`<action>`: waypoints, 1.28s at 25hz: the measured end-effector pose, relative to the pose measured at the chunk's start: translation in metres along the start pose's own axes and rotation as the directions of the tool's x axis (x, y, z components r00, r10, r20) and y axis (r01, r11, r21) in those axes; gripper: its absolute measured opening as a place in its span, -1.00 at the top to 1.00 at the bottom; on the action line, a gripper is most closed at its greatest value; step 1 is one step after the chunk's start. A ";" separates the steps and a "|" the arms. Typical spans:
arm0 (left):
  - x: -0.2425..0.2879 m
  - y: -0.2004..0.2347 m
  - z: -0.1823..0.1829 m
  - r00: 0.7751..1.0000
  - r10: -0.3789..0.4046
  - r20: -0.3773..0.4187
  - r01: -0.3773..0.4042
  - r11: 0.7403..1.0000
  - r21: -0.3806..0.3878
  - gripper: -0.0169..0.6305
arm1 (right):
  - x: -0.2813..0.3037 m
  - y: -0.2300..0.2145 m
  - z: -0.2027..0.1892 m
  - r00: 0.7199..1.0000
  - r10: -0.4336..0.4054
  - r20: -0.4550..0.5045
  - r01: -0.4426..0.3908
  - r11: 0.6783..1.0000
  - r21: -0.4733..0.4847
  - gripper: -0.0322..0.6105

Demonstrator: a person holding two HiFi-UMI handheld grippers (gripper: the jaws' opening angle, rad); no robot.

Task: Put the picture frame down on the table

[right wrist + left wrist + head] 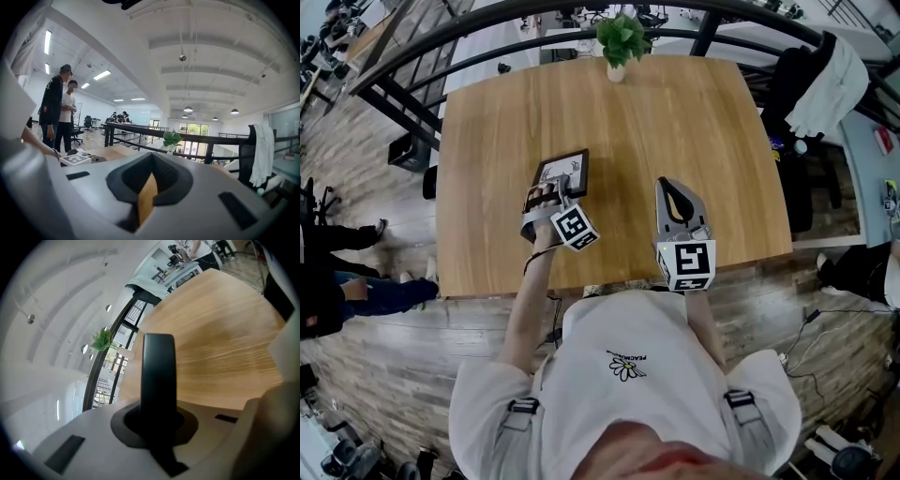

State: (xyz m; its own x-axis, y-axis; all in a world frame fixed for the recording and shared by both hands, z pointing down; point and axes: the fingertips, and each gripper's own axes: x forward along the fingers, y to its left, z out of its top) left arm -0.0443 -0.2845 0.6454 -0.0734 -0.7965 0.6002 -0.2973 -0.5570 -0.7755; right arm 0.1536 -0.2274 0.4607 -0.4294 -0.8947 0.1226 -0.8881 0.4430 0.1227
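Figuring the picture frame (570, 169) is light, stiff, breakable; left tool (555, 191) clamps its edge, right tool (672, 190) clenched empty.

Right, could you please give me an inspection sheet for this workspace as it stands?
Surface: wooden table, plain top.
Job's things: picture frame face up at the front left, its near edge gripped; I cannot tell whether it rests on the table.
Clutter: potted plant at the far edge.
Grippers: left gripper shut on the picture frame; right gripper shut, holding nothing, over the table.
Cables: a cable off the table at the right.
Surroundings: black railing, white garment hanging at the right, bystanders.
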 end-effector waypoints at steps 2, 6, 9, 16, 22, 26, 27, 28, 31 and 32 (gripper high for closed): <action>0.001 -0.005 0.002 1.000 -0.002 -0.006 0.003 0.999 0.038 0.87 | 0.000 0.000 -0.001 1.000 -0.001 -0.003 0.001 1.000 0.006 0.87; 0.003 -0.014 0.003 1.000 -0.007 -0.021 0.009 0.995 0.099 0.86 | -0.001 0.001 -0.003 1.000 -0.004 -0.005 0.004 1.000 0.010 0.87; 0.005 -0.022 0.004 0.999 -0.033 -0.024 0.036 0.991 0.130 0.84 | -0.002 0.000 -0.006 1.000 -0.006 -0.010 0.006 1.000 0.019 0.87; 0.007 -0.044 0.005 0.992 -0.128 -0.010 0.129 0.988 0.088 0.59 | -0.004 -0.007 -0.015 0.999 -0.014 -0.028 0.016 0.997 0.077 0.87; 0.008 -0.066 0.003 0.973 -0.230 -0.010 0.230 0.972 0.055 0.36 | -0.006 -0.010 -0.015 0.999 -0.027 -0.027 0.029 0.996 0.079 0.87; 0.007 -0.086 0.005 0.935 -0.354 -0.007 0.354 0.935 0.021 0.13 | -0.006 -0.010 -0.019 0.999 -0.023 -0.036 0.026 0.997 0.075 0.87; 0.007 -0.090 0.005 0.925 -0.380 -0.008 0.380 0.925 0.021 0.11 | -0.006 -0.009 -0.020 0.999 -0.022 -0.039 0.025 0.997 0.075 0.87; 0.006 -0.093 0.005 0.916 -0.402 -0.010 0.402 0.915 0.025 0.07 | -0.006 -0.009 -0.021 0.999 -0.020 -0.041 0.023 0.997 0.075 0.87; 0.006 -0.099 0.004 0.898 -0.440 -0.017 0.440 0.897 0.046 0.01 | -0.005 -0.007 -0.021 0.999 -0.012 -0.043 0.015 0.997 0.074 0.87; 0.006 -0.099 0.004 0.895 -0.445 -0.016 0.445 0.894 0.048 0.00 | -0.004 -0.007 -0.022 0.999 -0.009 -0.043 0.012 0.997 0.074 0.87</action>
State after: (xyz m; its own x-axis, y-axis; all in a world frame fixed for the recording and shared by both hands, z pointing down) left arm -0.0118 -0.2354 0.7254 0.0515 -0.4613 0.8857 -0.2530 -0.8640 -0.4353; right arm 0.1647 -0.2255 0.4806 -0.4137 -0.8955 0.1641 -0.9031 0.4264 0.0506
